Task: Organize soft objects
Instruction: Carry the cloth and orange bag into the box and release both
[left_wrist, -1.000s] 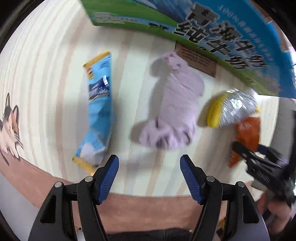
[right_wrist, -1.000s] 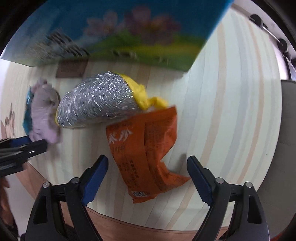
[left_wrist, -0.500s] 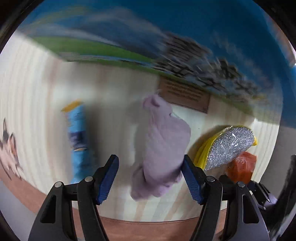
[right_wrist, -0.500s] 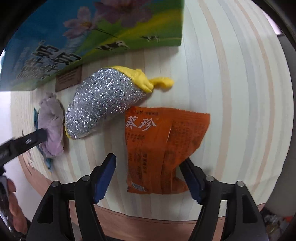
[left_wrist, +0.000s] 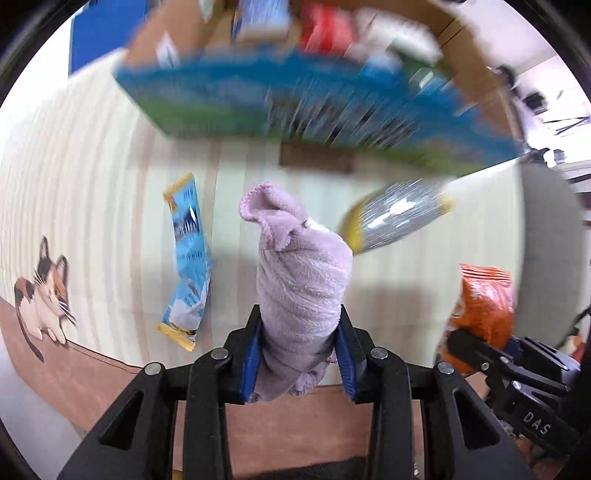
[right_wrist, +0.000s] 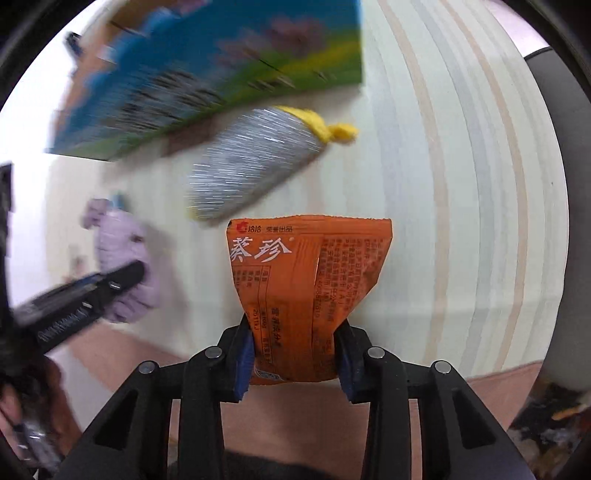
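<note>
Beyond both tools stands the open box (left_wrist: 295, 107) over the striped table (right_wrist: 461, 184), and we have just closed our left gripper (left_wrist: 299, 354) on the upright lilac cloth (left_wrist: 303, 280) and our right gripper (right_wrist: 293, 354) on the orange packet (right_wrist: 306, 280).

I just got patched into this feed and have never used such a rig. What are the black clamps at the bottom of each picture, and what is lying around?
There is no robot: a person holds a two-finger clamp in each hand, with a wide-angle camera on each looking along its fingers.

One picture is from the left gripper, whose jaws have just closed on a rolled lilac cloth. The other is from the right gripper, just closed on an orange snack packet.

On the striped tabletop lie a blue snack packet and a silver and yellow scrubbing mitt. Behind them stands a blue and green carton, blurred.
</note>
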